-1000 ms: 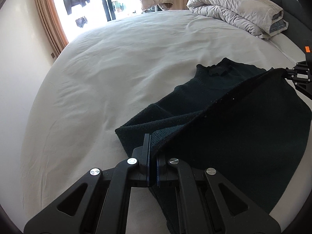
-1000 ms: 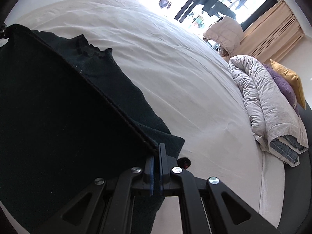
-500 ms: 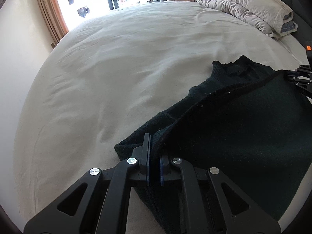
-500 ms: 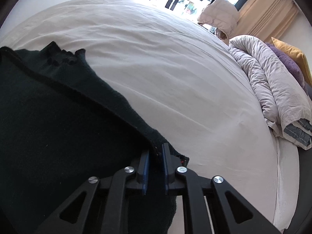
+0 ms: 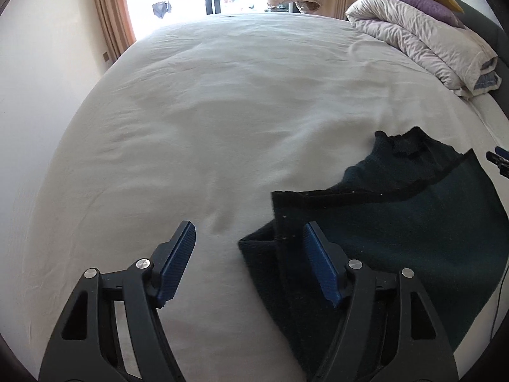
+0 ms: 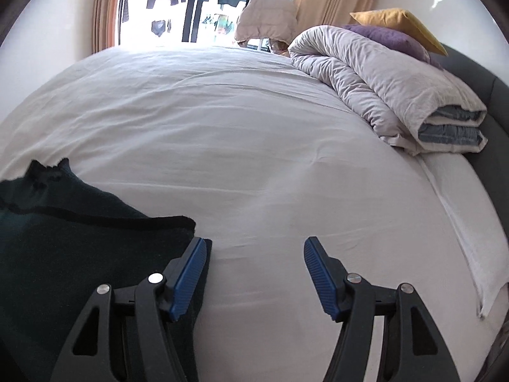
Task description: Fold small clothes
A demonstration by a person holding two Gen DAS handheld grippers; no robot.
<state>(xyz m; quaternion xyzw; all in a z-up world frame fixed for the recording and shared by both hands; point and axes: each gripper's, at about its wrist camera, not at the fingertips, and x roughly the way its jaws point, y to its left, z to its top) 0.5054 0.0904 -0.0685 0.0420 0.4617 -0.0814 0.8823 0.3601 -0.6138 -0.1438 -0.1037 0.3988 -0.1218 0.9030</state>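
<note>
A dark green knitted sweater (image 5: 397, 222) lies folded over on the white bed sheet (image 5: 222, 111), its collar at the far end. It also shows in the right wrist view (image 6: 79, 238). My left gripper (image 5: 249, 238) is open, its right finger resting over the sweater's near left corner. My right gripper (image 6: 256, 254) is open, its left finger at the sweater's right corner, with bare sheet between the fingers. The right gripper's tip (image 5: 499, 159) shows at the right edge of the left wrist view.
A rolled grey duvet (image 6: 397, 95) with purple and yellow pillows (image 6: 397, 28) lies at the bed's far right by a dark headboard (image 6: 483, 95). A window with curtains and hanging laundry (image 6: 197, 6) is behind the bed.
Both grippers have opened and let go of the sweater's edge. The lifted layer now lies flat on the lower half of the sweater.
</note>
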